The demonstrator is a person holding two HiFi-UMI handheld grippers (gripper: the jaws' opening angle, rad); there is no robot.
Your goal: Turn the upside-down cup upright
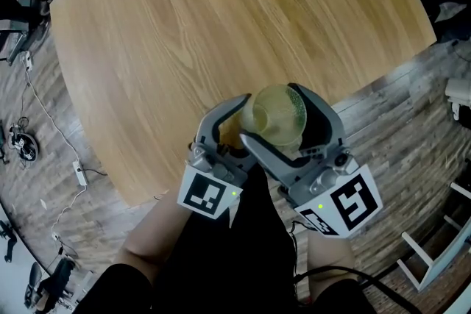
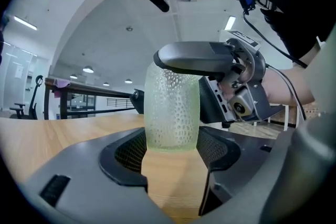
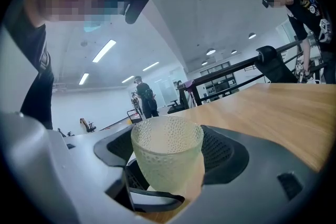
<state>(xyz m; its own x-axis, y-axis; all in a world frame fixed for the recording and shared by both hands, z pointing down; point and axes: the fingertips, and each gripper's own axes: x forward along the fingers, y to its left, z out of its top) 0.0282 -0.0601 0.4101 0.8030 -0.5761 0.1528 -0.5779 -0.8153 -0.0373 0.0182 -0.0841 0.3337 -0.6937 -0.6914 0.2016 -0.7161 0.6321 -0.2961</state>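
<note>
A pale green dimpled glass cup (image 1: 276, 114) hangs above the near edge of the round wooden table (image 1: 221, 26), mouth upward. My right gripper (image 1: 283, 123) is shut on the cup, one jaw on each side of its wall. In the right gripper view the cup (image 3: 167, 157) stands upright between the mesh pads (image 3: 223, 152). My left gripper (image 1: 239, 127) is open, its jaws spread around the lower part of the cup (image 2: 171, 113) with small gaps on both sides. A finger of the right gripper (image 2: 194, 57) crosses the cup's top in the left gripper view.
Wood-plank floor surrounds the table. A power strip (image 1: 79, 173) and cables lie on the floor at the left, and a white rack (image 1: 434, 254) stands at the right. People (image 3: 143, 94) stand in the background, one (image 3: 302, 2) near the table's far side.
</note>
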